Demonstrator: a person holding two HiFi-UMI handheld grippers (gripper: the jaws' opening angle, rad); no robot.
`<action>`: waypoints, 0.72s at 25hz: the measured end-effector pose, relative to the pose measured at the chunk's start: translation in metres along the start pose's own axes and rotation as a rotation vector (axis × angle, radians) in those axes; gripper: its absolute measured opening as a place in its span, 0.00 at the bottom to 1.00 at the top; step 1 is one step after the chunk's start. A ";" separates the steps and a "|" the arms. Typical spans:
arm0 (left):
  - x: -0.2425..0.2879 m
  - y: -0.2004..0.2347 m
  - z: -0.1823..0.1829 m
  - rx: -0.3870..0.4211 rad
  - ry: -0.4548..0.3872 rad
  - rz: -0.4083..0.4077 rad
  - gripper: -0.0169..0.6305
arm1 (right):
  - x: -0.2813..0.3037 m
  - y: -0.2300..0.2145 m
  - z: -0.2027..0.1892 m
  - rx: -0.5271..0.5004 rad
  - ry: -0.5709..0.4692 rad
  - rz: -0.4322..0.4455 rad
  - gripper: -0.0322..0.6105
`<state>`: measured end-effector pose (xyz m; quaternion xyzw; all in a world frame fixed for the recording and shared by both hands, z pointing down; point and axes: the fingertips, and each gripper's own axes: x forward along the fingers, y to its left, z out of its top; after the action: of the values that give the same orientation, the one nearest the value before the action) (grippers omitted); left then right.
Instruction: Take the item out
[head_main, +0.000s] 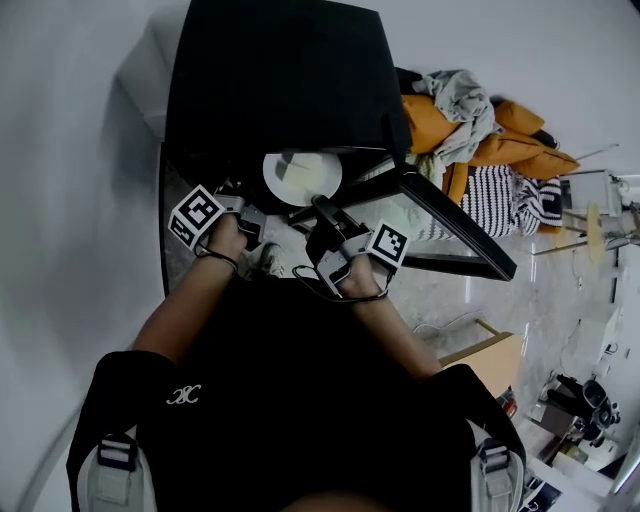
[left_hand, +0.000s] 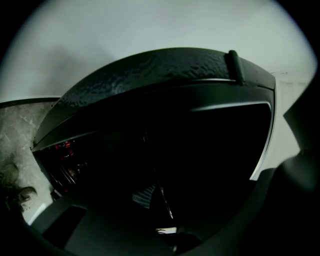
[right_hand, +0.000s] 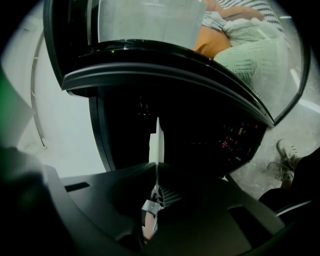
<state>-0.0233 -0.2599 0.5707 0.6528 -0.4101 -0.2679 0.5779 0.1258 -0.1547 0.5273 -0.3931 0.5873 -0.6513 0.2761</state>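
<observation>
Right gripper jaws pinching the near rim of the white plate, seen edge-on rising straight ahead of them, just inside the mouth of the black appliance. Left gripper jaws close together near the plate's other side; too dark to tell whether gripping. Probably stiff, glazed, slippery, breakable and fairly heavy for a rim pinch. Best held at opposite rims, kept level, drawn out slowly.

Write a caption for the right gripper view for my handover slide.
Seen edge-on, a white plate sits clamped in the right gripper before the dark cavity of a black appliance.
</observation>
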 end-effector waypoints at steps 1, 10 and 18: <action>0.002 0.000 0.001 0.005 -0.006 0.001 0.09 | -0.001 0.000 0.000 -0.003 0.003 0.000 0.08; 0.018 -0.005 0.016 0.052 -0.027 0.008 0.09 | -0.003 0.009 -0.003 -0.058 0.035 0.002 0.08; 0.029 -0.003 0.019 0.077 -0.023 -0.004 0.09 | -0.004 0.007 -0.002 -0.064 0.043 0.019 0.08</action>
<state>-0.0230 -0.2940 0.5681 0.6721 -0.4254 -0.2605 0.5472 0.1252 -0.1516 0.5194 -0.3820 0.6174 -0.6378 0.2569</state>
